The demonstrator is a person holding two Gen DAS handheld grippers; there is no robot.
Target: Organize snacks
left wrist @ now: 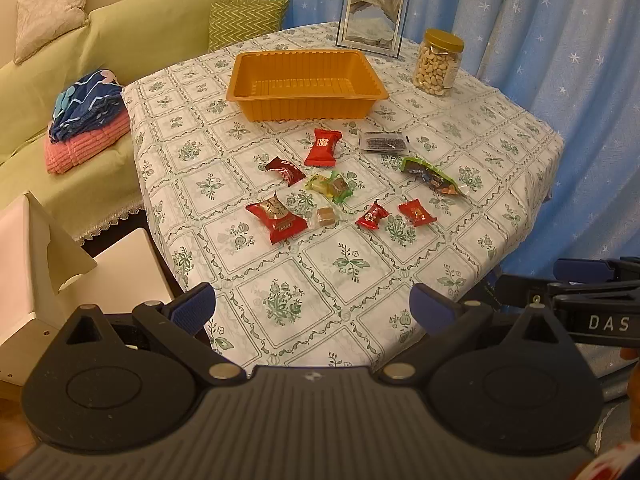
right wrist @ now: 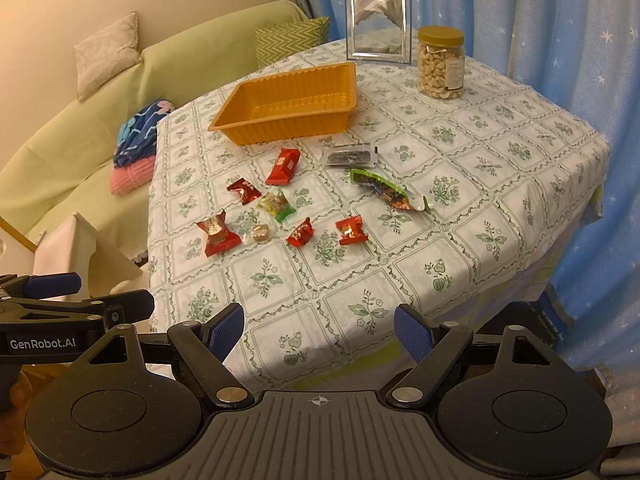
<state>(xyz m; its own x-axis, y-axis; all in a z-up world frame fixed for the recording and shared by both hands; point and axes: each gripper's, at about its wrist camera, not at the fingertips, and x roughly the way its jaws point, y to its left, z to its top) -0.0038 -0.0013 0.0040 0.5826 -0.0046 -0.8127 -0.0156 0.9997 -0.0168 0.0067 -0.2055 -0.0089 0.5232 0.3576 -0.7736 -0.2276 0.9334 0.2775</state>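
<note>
Both claws hang back at the near edge of the table [left wrist: 460, 128], well short of the snacks; the left claw [left wrist: 314, 306] has its jaws spread wide and grips nothing; the right claw [right wrist: 318, 326] is likewise released and empty, just beside the left one.

Ahead of both claws the wrapped snacks lie scattered on the patterned cloth; nearest the left claw are a large red packet [left wrist: 277, 218], a small brown candy [left wrist: 326, 216] touching or almost touching it, and two small red candies [left wrist: 373, 216] [left wrist: 416, 212]; farther on lie a green-wrapped pair [left wrist: 331, 187], a dark red candy [left wrist: 285, 171], an upright-looking red packet [left wrist: 322, 147], a green and brown pouch [left wrist: 432, 176] and a dark flat sachet [left wrist: 383, 142]. Beyond them all stands the orange tray [left wrist: 306, 110], with nothing in it; a jar of nuts [left wrist: 438, 62] and a picture frame [left wrist: 373, 18] stand behind it.

By my reading the sorting has not yet begun: this is the approach to a first pick. The next move calls for carrying one open claw forward and down over a near packet, pads either side of the wrapper, then closing gently, since the crinkly film may slip or drag a neighbouring candy along.
</note>
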